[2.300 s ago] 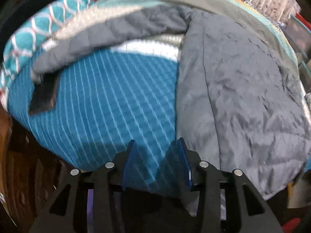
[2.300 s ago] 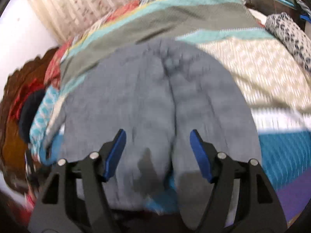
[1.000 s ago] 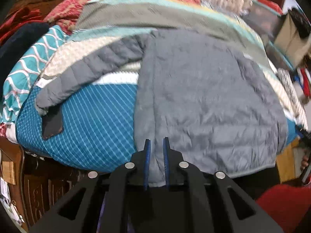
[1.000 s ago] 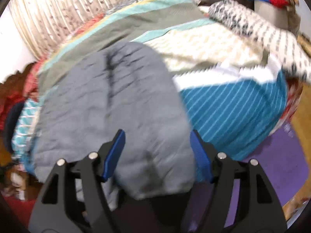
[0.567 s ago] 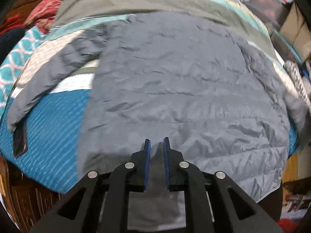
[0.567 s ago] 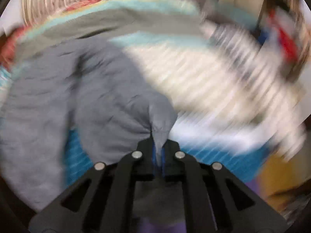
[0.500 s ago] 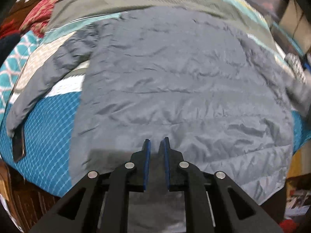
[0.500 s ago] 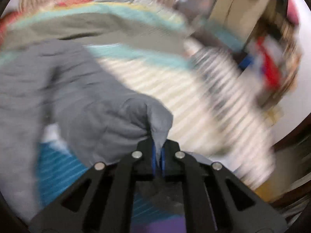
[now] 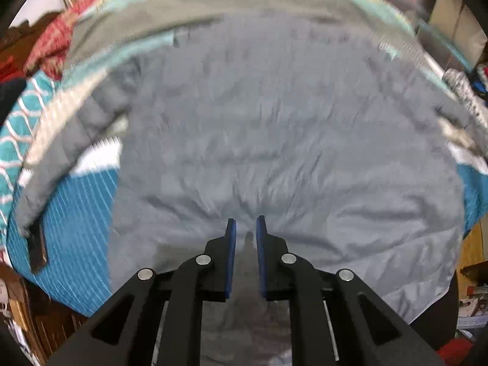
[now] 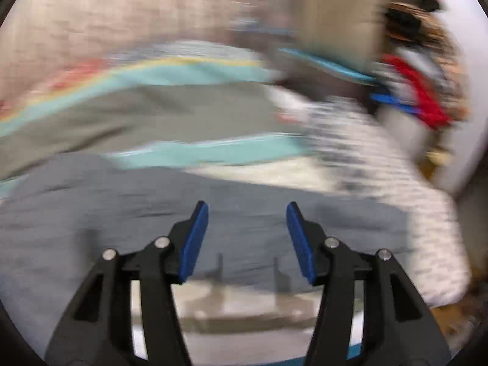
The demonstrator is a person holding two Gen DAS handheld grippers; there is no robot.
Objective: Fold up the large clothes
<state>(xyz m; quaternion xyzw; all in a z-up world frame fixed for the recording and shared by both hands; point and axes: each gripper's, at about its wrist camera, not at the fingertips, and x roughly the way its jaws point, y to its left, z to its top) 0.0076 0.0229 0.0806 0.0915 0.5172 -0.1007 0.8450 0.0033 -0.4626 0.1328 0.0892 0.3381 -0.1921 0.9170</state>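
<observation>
Jacket spread flat on the bed, no fold made yet.

Grey puffer jacket [image 9: 274,140] lies opened out, back up, across the striped bedspread [image 9: 76,213], its hem hanging over the near edge. One sleeve [image 9: 73,146] is stretched out to the side w/ its dark cuff near the bed edge; the other sleeve's end is too blurred to place. So the spreading looks done; sleeves and body folds are all left. Left claw [image 9: 245,228] has its pads nearly together, pinching a ridge of jacket fabric near the hem. Right claw [image 10: 247,213] is about half spread and opening, w/ nothing between the pads; jacket lies below it, prob. just let go. Right view is v. blurred.
</observation>
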